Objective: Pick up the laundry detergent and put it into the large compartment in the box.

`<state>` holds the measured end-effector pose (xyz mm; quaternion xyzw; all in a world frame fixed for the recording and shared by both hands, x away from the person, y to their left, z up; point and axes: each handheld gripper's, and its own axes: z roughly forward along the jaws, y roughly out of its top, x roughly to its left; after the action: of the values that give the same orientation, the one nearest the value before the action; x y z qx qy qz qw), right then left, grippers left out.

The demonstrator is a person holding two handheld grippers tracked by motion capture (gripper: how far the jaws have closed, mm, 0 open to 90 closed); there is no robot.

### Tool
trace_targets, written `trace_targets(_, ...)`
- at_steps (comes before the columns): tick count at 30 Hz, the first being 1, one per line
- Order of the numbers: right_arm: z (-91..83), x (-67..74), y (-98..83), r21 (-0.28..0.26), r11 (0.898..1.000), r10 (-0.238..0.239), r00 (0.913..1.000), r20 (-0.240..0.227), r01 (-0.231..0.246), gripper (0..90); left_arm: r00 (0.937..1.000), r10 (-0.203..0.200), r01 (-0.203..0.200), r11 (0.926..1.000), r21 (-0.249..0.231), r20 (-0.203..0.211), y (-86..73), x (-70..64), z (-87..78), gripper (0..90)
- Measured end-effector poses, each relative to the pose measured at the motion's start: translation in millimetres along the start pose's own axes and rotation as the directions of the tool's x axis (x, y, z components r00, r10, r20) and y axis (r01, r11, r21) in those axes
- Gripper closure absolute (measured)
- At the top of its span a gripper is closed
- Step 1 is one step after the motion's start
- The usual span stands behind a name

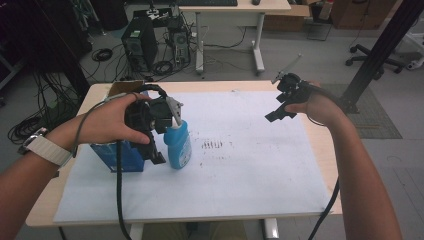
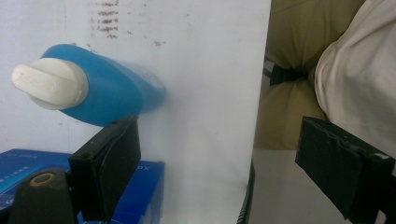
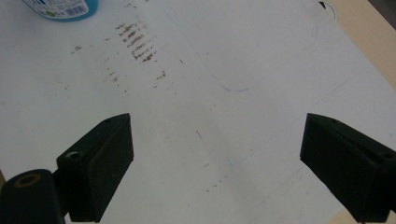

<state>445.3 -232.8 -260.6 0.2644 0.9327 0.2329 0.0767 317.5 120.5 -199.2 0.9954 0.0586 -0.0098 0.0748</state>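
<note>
**Hovering, both grippers released**

Fingers (image 2: 107,172) of the left gripper (image 1: 159,131) spread wide, grasping nothing; blue bottle (image 1: 179,145) with white cap (image 2: 49,84) stands just beyond them, left of frame centre, beside a blue box (image 1: 120,156). Right gripper (image 3: 215,172) fingers likewise apart, above stained white sheet (image 1: 240,170) on the worktop (image 1: 320,145), right of centre.
</note>
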Motion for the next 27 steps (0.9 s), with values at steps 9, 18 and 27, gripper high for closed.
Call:
trace_targets(9,-0.7,-0.5,-2.3,-0.002,1.0,0.006,1.0,0.0,-0.006,9.7,0.9997,-0.026,0.026,0.9996,-0.005,-0.002,-2.6,3.2,2.4,10.4)
trace_targets(18,-1.1,1.0,-2.8,0.003,1.0,0.002,1.0,0.002,-0.002,9.7,0.9953,-0.091,0.09,0.9956,-0.025,-0.035,-2.7,4.1,-4.7,8.9)
trace_targets(27,-1.6,4.1,-2.6,-0.002,1.0,-0.008,1.0,0.001,0.008,9.7,0.9778,-0.201,0.199,0.9792,-0.038,-0.058,2.6,5.5,-9.7,9.0)
